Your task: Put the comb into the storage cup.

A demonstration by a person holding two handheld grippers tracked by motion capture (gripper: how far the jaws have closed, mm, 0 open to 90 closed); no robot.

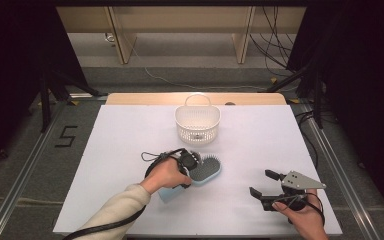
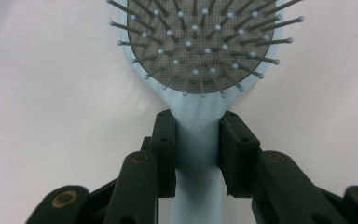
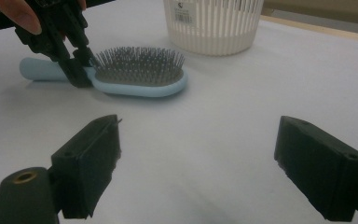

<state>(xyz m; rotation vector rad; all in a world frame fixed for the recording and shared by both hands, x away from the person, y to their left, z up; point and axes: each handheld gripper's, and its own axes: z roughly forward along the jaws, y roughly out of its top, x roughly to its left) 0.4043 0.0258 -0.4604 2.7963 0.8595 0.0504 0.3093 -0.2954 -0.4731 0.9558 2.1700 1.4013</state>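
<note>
One light-blue hairbrush point(image 1: 206, 171), one white slotted basket point(image 1: 197, 124) and two handheld grippers, the left gripper point(image 1: 190, 165) and the right gripper point(image 1: 262, 183), are counted on one white desk point(image 1: 125, 140).

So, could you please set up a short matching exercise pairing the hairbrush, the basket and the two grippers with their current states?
Things:
1. hairbrush
2. basket
3. left gripper
4. right gripper

States:
A. jaws wide apart over bare table
B. standing at the far side of the table
C. lying bristles up
D. clamped on the light blue handle

Pairs: 1-C, 2-B, 3-D, 4-A
</note>
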